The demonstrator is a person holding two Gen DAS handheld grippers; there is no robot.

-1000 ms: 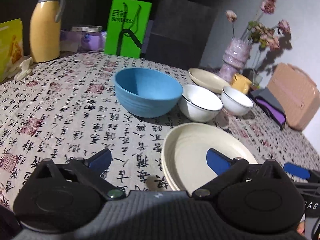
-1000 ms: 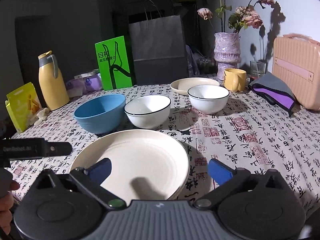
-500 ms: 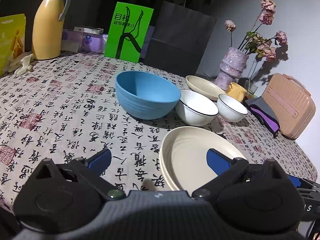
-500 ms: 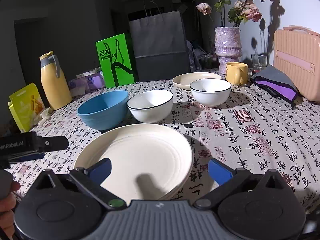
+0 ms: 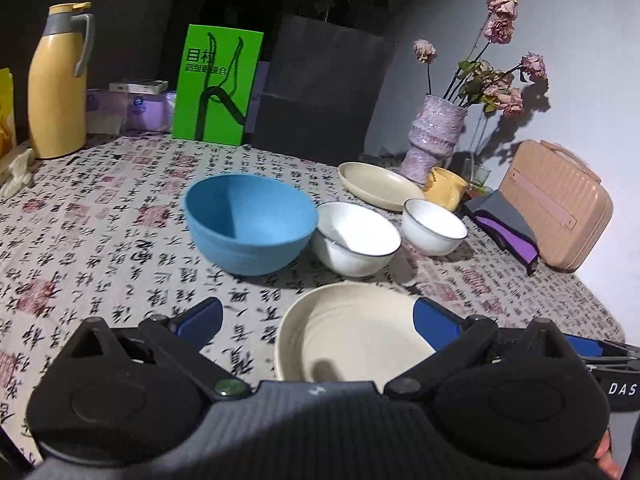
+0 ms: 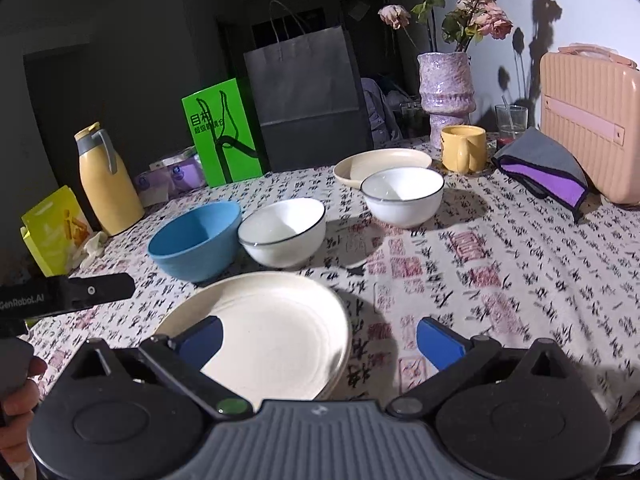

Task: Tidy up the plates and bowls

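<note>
Gaping empty, both grippers (image 5: 316, 318) (image 6: 318, 338)

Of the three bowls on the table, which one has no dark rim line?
The blue bowl, leftmost of the row and the largest. The two white bowls to its right each carry a thin dark line around the rim.

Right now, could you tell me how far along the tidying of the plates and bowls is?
Done: the near plates already look stacked. In hand: nothing; the left gripper and right gripper are both open and empty. Left: the blue bowl, two white bowls and the far plate sit apart.
</note>
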